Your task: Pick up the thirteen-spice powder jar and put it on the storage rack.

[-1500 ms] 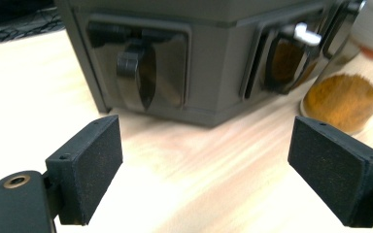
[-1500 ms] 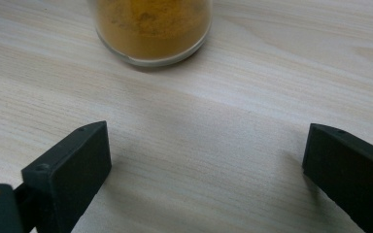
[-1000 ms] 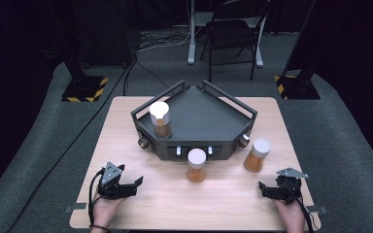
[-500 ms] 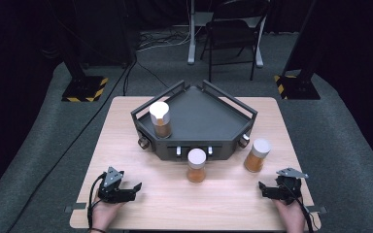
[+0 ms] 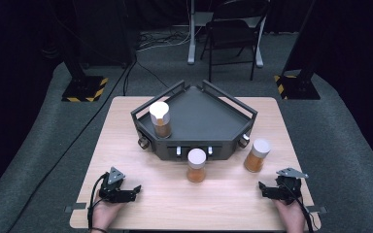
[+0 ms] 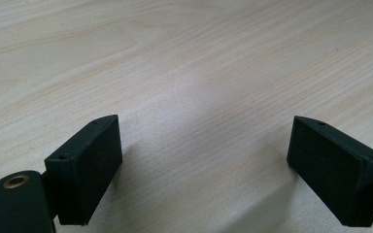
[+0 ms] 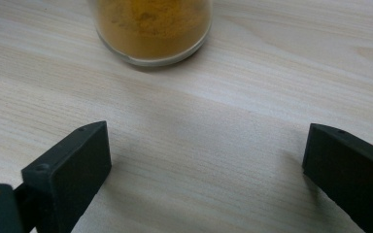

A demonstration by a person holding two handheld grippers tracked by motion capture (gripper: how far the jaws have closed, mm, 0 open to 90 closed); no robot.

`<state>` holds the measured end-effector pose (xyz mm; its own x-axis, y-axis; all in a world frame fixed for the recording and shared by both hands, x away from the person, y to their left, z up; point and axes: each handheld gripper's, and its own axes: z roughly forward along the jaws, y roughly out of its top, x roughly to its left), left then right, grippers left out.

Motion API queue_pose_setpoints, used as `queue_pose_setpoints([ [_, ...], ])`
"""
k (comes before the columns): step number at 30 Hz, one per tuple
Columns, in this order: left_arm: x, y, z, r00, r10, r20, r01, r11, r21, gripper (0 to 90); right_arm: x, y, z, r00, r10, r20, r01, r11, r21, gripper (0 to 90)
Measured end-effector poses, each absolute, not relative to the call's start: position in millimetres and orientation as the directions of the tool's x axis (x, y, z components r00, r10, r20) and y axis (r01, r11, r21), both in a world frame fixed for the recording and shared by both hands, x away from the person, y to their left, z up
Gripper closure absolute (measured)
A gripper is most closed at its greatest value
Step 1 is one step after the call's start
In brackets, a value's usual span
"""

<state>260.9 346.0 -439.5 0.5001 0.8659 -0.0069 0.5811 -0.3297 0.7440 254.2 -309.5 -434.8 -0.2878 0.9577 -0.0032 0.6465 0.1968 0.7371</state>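
While upright, jar [image 5: 196, 165], seemingly spice-filled.

A light wooden table [image 5: 126, 145] stands on a grey carpeted floor [image 5: 39, 160]. Beyond it the room is dark, the walls lost in black. A dark folding chair [image 5: 230, 34] stands at the back beside a pale metal post [image 5: 192, 34]. Two black stands rise at left and right, each on a base marked with yellow and black stripes [image 5: 85, 90] [image 5: 296, 87]. Black cables [image 5: 126, 82] trail across the floor.
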Motion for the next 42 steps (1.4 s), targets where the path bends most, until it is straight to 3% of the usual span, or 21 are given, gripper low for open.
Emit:
queue_pose_setpoints([
  [42, 262.1, 345.0, -439.5, 0.5, 0.866, -0.006, 0.584, -0.332, 0.741, 9.6, 253.8, -309.3, -434.7, -0.289, 0.957, -0.003, 0.647, 0.197, 0.737, 2.4],
])
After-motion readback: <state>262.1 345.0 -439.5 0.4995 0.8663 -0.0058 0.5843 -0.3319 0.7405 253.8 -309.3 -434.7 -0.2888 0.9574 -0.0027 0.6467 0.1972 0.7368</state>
